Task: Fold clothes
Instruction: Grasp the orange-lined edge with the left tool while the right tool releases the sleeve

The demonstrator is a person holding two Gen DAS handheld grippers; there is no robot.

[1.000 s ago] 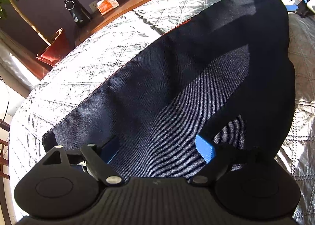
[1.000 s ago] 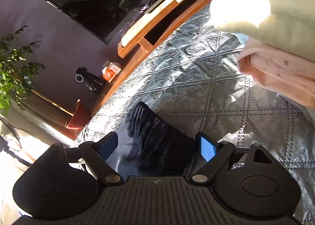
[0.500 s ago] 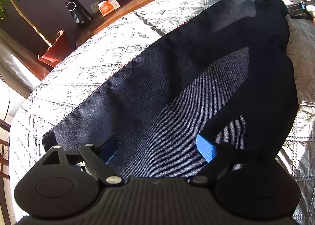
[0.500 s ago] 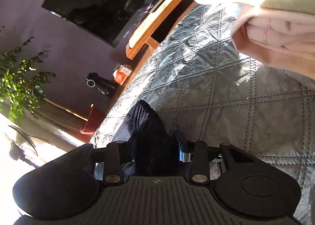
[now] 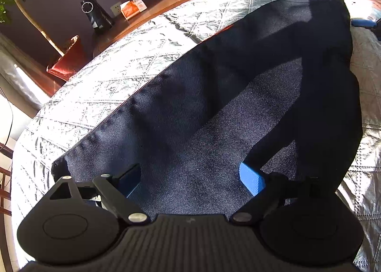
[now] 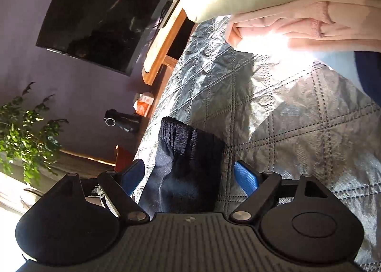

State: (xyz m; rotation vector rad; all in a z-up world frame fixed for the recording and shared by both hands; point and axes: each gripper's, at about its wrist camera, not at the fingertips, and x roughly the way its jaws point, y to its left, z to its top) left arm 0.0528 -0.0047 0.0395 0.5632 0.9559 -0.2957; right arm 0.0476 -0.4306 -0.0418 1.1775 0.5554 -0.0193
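My right claw (image 6: 189,176) has let go; half a second ago its jaws were pinched hard on the gathered elastic end of the dark trousers (image 6: 188,153), and now the blue pads stand wide apart with that ribbed cuff (image 6: 190,133) lying loose between them, touching neither pad that I can see; a second ago the jaws were wide too, so this was a short pinch and release. I judge that end of the garment has been set where I wanted it, and the grasp is over for the moment; whether a fold was laid by it, these views do not settle.

My left claw (image 5: 190,179) is wide as well, as it was in both earlier pictures; it holds nothing and hovers over the near end of the trousers (image 5: 238,105), which lie spread long and flat on the grey quilted bedspread (image 5: 119,76), the near end by my left claw and the elastic end far off at the upper right; their outline looks unchanged.

The right view has tilted since before; the stack of folded clothes (image 6: 297,10), cream over pink, now fills the far right, just beyond the cuff but apart from it; the television (image 6: 107,14) hangs at the far left.
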